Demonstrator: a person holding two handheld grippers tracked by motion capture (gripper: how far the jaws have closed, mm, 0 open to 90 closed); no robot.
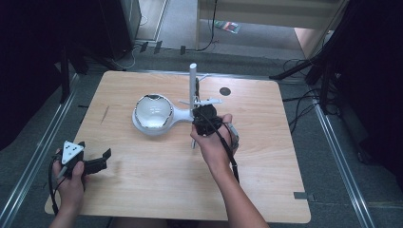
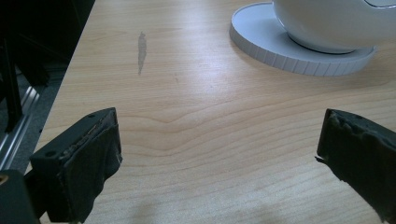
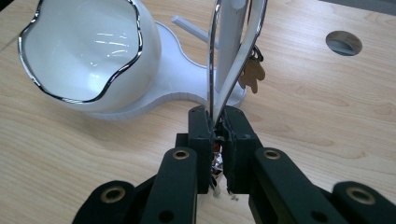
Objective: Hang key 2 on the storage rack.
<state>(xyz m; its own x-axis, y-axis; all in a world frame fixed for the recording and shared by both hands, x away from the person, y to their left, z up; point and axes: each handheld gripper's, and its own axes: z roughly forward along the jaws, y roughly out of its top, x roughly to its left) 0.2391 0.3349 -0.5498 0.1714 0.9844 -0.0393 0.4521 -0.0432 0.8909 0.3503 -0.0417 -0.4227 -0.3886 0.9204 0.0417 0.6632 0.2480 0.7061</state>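
A white jewellery stand has a glossy bowl [image 1: 152,111] [image 3: 84,51] with a wavy silver rim on a round base [image 2: 261,44]. Its upright post [image 1: 193,80] [image 3: 231,32] carries short pegs. My right gripper [image 1: 205,118] [image 3: 218,123] is at the foot of the post, shut on a thin silver necklace [image 3: 215,60]. The necklace's two strands rise on either side of the post, and a tan pendant [image 3: 252,74] hangs at the right strand. My left gripper [image 1: 105,159] [image 2: 219,154] stands open over bare wood at the table's front left, holding nothing.
The wooden table [image 1: 157,185] has a round dark hole [image 1: 225,90] [image 3: 343,43] behind the stand and a grey streak [image 2: 141,49] on its left side. Metal rails and cables run along the floor on both sides.
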